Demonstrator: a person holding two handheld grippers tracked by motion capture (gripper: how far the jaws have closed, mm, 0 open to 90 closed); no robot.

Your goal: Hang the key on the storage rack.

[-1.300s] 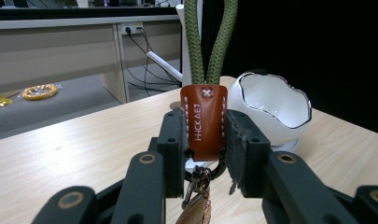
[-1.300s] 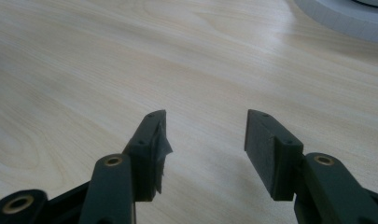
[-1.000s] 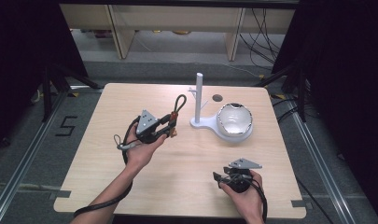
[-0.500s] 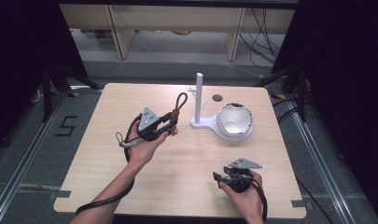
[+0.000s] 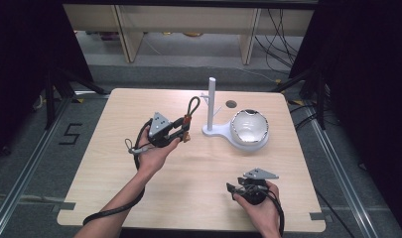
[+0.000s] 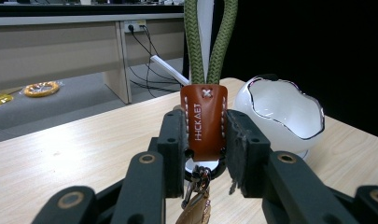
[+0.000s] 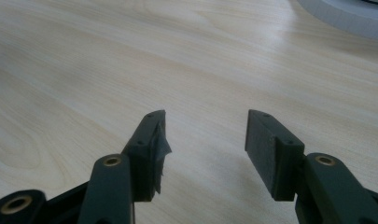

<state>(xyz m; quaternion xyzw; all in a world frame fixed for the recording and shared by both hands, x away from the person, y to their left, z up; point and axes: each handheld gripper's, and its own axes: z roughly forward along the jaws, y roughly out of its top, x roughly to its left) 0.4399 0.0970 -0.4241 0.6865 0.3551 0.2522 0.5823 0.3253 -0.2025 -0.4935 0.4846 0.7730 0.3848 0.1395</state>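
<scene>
Left gripper (image 6: 204, 140): we find its jaws clamped on the keychain (image 6: 204, 121), at the brown leather tab.
Keychain: held above the table (image 5: 114, 163), green cord loop upright, near the white stand (image 5: 212, 111) and bowl (image 5: 248, 128).
Right gripper (image 7: 205, 140): jaws apart, nothing between them.

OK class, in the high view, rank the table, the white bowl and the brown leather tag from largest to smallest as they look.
1. Table
2. White bowl
3. Brown leather tag, far the smallest, a small patch held up by the left gripper.
</scene>
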